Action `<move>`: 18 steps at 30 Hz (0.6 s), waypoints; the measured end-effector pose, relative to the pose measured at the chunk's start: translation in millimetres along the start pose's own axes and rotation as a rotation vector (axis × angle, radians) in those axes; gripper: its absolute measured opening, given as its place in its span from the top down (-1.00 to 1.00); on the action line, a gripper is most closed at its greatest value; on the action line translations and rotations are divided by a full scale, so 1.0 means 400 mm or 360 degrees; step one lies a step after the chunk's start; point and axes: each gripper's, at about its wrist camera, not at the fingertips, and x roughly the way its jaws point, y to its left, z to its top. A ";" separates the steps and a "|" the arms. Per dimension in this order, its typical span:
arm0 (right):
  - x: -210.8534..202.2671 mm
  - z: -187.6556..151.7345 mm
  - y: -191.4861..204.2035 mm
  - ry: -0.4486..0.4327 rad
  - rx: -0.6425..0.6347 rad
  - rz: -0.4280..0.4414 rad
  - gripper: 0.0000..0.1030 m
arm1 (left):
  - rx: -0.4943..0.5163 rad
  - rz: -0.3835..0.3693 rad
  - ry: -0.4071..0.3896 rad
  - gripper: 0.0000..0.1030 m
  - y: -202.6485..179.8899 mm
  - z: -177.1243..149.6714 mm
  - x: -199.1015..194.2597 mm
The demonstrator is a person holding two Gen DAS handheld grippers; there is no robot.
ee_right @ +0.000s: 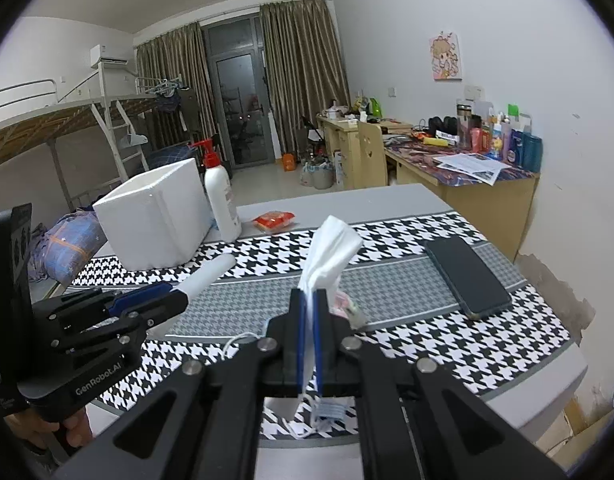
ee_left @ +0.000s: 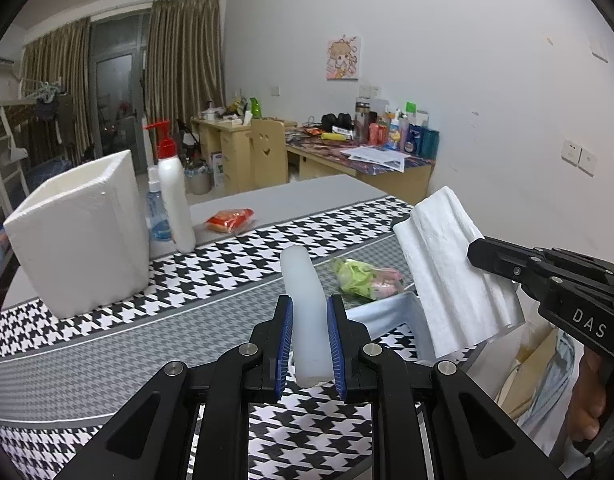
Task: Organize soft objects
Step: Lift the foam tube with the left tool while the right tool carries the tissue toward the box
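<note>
Nearest the left wrist lens: left gripper, blue pads pressed against both sides of a pale translucent soft cylinder, held clear of the houndstooth cloth and pointing away from the camera. Same cylinder in the right wrist view, jutting out of that gripper toward the white foam box.

Nearest the right wrist lens: right gripper, pads nearly together, clamped on a white folded tissue that fans upward beyond the fingertips. Below the fingers, a blue-and-white face mask with its ear loop hanging; whether also pinched, impossible to tell. From the left wrist view, same tissue held upright at the right side, over a pale blue mask piece.

Just beyond, on the grey band of the cloth: a crumpled green-and-pink soft item, between cylinder and tissue. Further right, flat on the cloth: a dark phone.

Farther back at the left: foam box standing on the cloth, just beside it a white bottle with red pump and a small blue-labelled bottle. Behind those, on bare grey tabletop: a red-orange packet.

Beyond the table: wooden desks crowded with bottles and papers, brown curtains, a bunk bed.
</note>
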 end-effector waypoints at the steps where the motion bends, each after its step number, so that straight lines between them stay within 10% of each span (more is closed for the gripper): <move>1: 0.002 0.002 0.004 -0.0002 -0.0003 0.0004 0.88 | -0.0002 0.0005 -0.0002 0.63 0.004 0.001 -0.001; 18: 0.039 0.033 0.091 -0.0027 -0.0065 0.0109 0.88 | -0.0062 0.0095 -0.0058 0.63 0.098 0.010 -0.045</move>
